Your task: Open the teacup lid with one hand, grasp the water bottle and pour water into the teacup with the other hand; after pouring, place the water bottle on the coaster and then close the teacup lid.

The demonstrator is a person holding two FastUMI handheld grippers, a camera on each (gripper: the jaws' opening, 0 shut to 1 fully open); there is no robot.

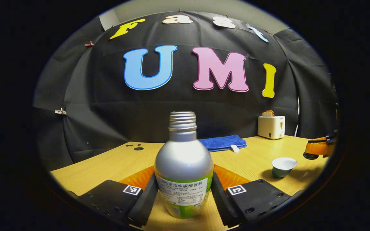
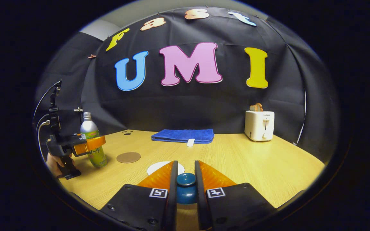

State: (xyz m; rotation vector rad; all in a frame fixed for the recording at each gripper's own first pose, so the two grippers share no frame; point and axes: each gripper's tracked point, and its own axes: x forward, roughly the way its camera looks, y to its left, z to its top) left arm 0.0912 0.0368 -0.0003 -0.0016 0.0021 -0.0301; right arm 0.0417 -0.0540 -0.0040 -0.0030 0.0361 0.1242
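Two grippers are busy at the light wooden table [image 2: 252, 163]. On the left, the left gripper [image 1: 184, 192] squeezes the silver metal water bottle with a green label [image 1: 183, 166] between both fingers. The bottle stands upright on the table with its cap off. Beside it lies the round brown coaster [image 2: 128, 157], with nothing on it. Farther right, the small open teacup [image 1: 283, 166] sits with no lid. The right gripper [image 2: 186, 186] pinches the dark blue teacup lid [image 2: 186, 187] by its knob. So the lid is off and the bottle is grabbed. Pouring, parking the bottle on the coaster and closing the cup are probably all left.
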